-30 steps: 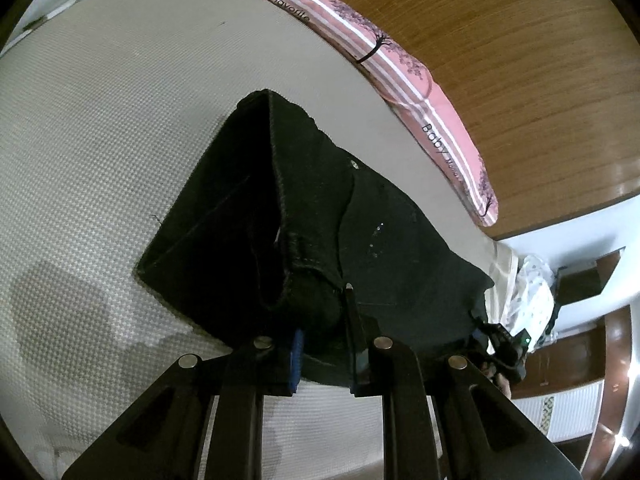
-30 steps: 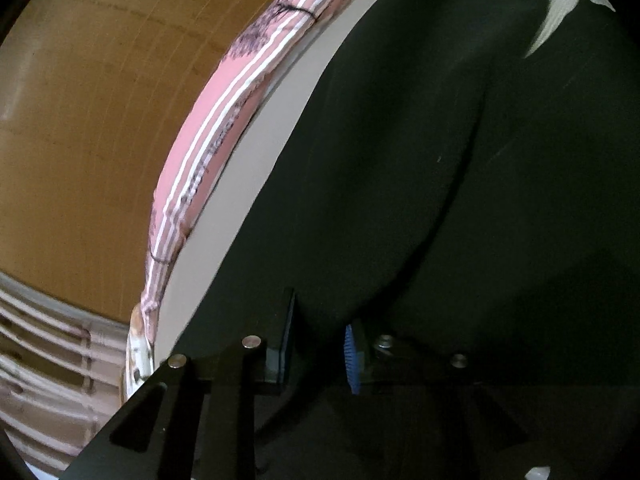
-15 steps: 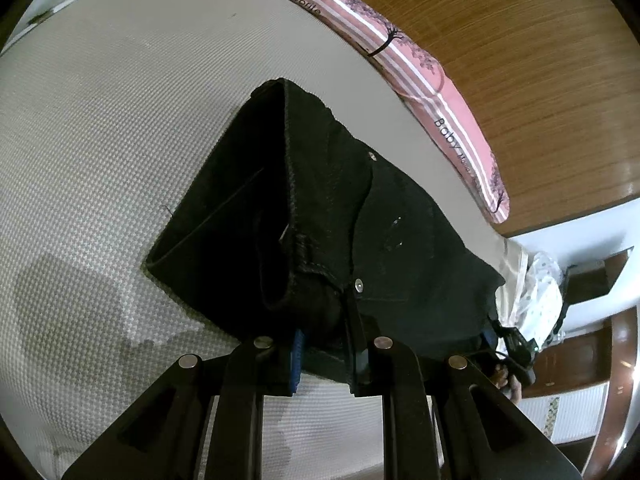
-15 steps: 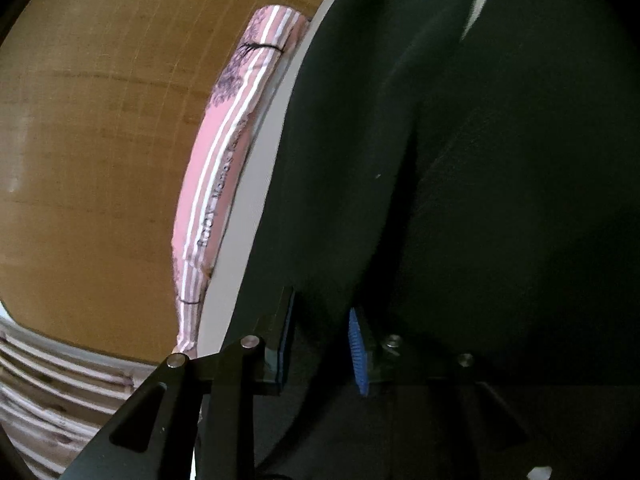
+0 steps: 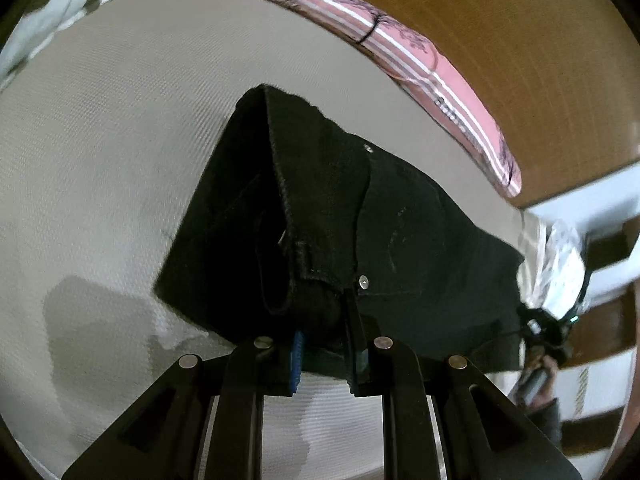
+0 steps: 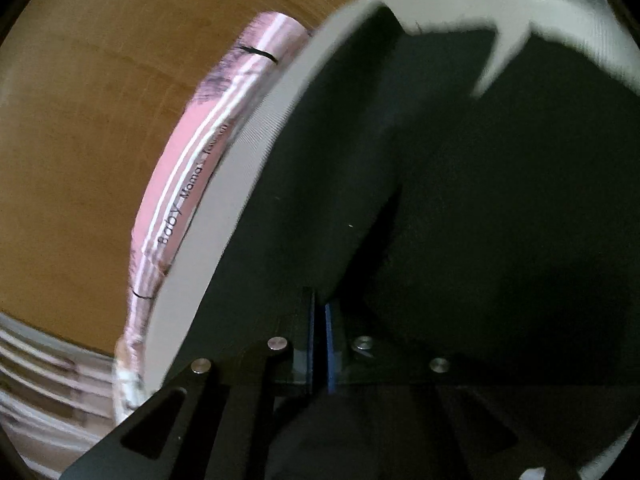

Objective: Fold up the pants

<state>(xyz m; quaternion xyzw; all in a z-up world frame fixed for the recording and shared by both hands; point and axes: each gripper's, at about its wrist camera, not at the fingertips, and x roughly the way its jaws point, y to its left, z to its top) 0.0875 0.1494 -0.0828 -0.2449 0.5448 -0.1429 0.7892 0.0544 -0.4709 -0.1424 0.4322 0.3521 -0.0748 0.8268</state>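
Up close, left gripper (image 5: 325, 354) clamped on a thick bunch of the black pants (image 5: 352, 232) at the waistband, blue pad on one side, dark finger on the other, a metal rivet just beyond the fingertips. Spreading forward from that pinch: waistband edge raised and folded over, fabric sloping down onto the pale textured mattress (image 5: 104, 152). Farther ahead and to the right, a pink striped cloth (image 5: 404, 50) along the mattress edge, wooden surface (image 5: 520, 40) beyond it. Far right of the left gripper, the other handheld tool, small and blurred. Right gripper (image 6: 319, 344) drawn nearly together, blue pads almost touching, thin black fabric seemingly nipped between them, though too dark to tell for certain. Around and ahead of it, the pants filling most of the view, draped in broad folds. No containers anywhere.
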